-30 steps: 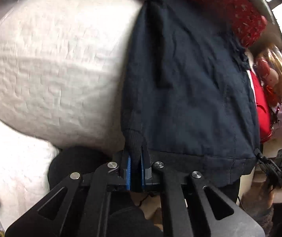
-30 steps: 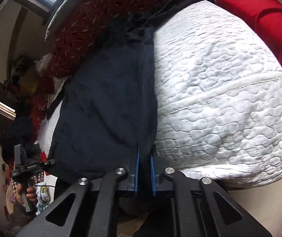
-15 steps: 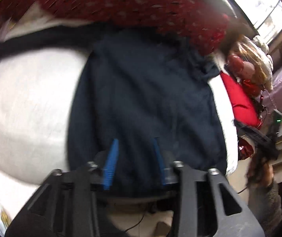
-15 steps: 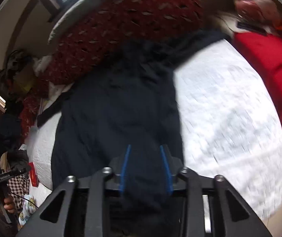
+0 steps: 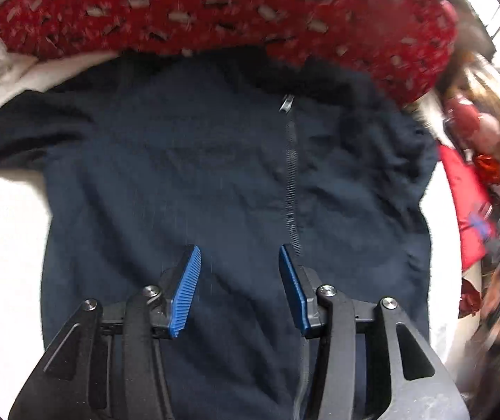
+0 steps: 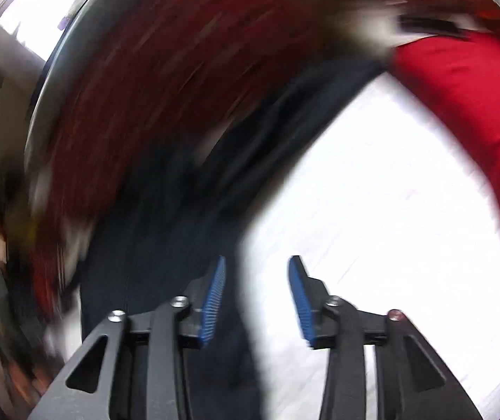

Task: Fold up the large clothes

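Dark zip jacket (image 5: pixel 222 189) is laid flat across centre of left wrist view on white quilted bed (image 5: pixel 1 245), zip (image 5: pixel 291 182) running down right of centre, collar tucked against red patterned blanket (image 5: pixel 215 10) at top of frame

Left gripper (image 5: pixel 238 290) is held over lower middle of jacket, jaws apart and just been opening, cloth seen behind the gap but nothing pinched. Right gripper (image 6: pixel 255 297) likewise, jaws apart, just been opening, nothing between them; jacket edge (image 6: pixel 166 252) seen at lower left of its frame, bare bed (image 6: pixel 372 210) under right jaw. Right view heavily blurred, detail not readable

Risks judged:
- hem grabbed off-centre by left jaws, fold skewed
- zip teeth or pull caught in a pinch, ridge left in fold
- right jaws closed on quilt instead of jacket edge, since mostly over bare bed
- sleeve at left of frame left sprawled, bunched under next fold
- collar snagged by blanket, jacket dragged crooked
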